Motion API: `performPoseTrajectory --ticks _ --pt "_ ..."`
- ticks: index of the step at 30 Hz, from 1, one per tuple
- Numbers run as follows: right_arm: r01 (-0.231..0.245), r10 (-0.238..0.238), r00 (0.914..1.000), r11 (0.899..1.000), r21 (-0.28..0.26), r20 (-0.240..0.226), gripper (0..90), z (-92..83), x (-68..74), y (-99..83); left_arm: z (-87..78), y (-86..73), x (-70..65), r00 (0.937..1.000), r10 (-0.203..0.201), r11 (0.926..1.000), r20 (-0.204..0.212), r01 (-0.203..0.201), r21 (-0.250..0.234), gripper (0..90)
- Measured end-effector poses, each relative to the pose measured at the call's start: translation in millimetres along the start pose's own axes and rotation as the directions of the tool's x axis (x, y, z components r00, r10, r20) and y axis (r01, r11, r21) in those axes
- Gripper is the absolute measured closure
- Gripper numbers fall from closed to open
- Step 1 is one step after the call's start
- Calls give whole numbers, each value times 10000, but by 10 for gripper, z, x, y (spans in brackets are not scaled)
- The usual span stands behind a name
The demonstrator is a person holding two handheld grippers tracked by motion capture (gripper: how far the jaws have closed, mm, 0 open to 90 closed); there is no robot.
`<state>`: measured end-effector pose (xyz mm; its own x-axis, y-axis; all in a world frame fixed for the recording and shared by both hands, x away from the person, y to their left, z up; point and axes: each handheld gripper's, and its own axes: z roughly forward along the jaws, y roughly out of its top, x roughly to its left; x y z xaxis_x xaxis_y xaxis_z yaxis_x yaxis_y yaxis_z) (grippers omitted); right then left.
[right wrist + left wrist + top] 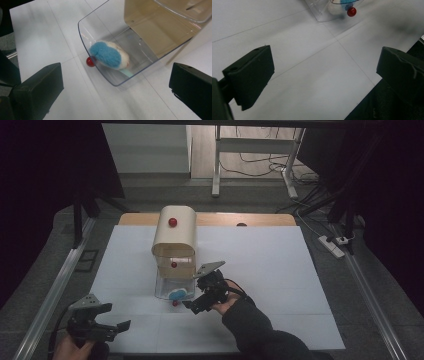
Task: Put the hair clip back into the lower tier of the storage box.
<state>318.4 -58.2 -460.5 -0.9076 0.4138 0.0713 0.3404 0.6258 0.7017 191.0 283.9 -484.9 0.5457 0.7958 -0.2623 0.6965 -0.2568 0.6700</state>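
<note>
Toy: soft blue and white plush toy (110, 56) lies inside the pulled-out clear plastic drawer (100, 30), against its rounded front wall; in the high view it shows as a blue spot (177, 294) behind that wall.
Drawer: it sticks out from the bottom of the cream box with rounded top (174, 236), toward the near edge of the table; a small red round knob (90, 61) sits on the outside of its front wall, just beside the toy.
Box: it stands a bit left of the middle of the white table (280, 270), with one red knob on its upper part and one lower.
Right gripper: the right gripper (200, 303) is just beside the drawer front, on its right side; its two black jaws are spread wide with nothing between them, and the toy and drawer lie beyond them.
Left gripper: the left gripper (112, 327) is near the near left corner of the table, well apart from the drawer; its jaws are spread too, over bare white surface.
</note>
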Motion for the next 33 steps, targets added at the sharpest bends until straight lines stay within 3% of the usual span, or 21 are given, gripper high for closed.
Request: performPoseTrajectory --ticks 33 --pt "-372 376 9991 9991 -195 212 0 -297 -23 -302 -1 1 -3 9999 85 10000 107 -85 -36 0"
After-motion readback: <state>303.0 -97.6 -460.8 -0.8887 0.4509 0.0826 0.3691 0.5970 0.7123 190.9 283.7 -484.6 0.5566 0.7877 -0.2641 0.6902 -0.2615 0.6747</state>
